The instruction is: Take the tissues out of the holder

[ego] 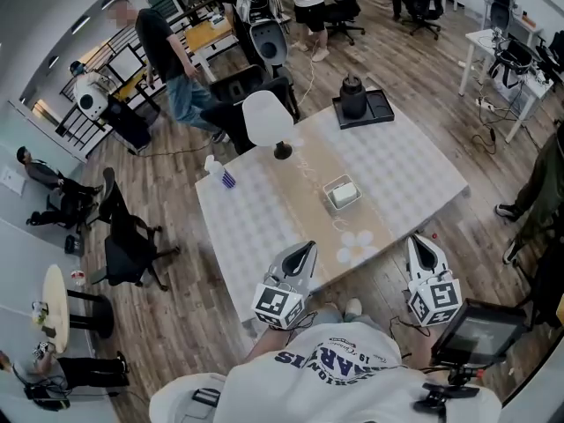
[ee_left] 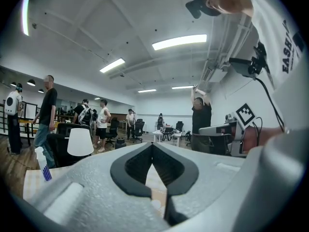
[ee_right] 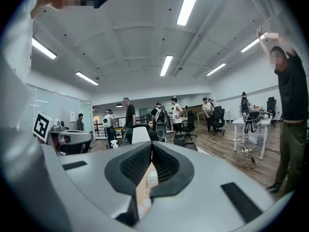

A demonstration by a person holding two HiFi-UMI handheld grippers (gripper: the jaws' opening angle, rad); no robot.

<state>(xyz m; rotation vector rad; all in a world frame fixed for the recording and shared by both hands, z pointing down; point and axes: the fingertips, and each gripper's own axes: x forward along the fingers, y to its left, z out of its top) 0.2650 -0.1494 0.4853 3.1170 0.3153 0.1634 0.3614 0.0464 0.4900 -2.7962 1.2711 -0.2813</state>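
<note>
The person wears a white sweatshirt (ego: 335, 386) with dark blue block lettering across the chest. The left gripper (ego: 302, 252) and right gripper (ego: 426, 247) look alike: pale grey moulded shells that taper to a point, lined inside with black ribbed pads (ee_right: 135, 166). Each carries a cube with black-and-white square markers, the left cube (ego: 278, 304) and the right cube (ego: 435, 300). A black head camera (ee_left: 202, 6) sits above, and a thin black cable (ee_left: 272, 105) runs down the sweatshirt.
</note>
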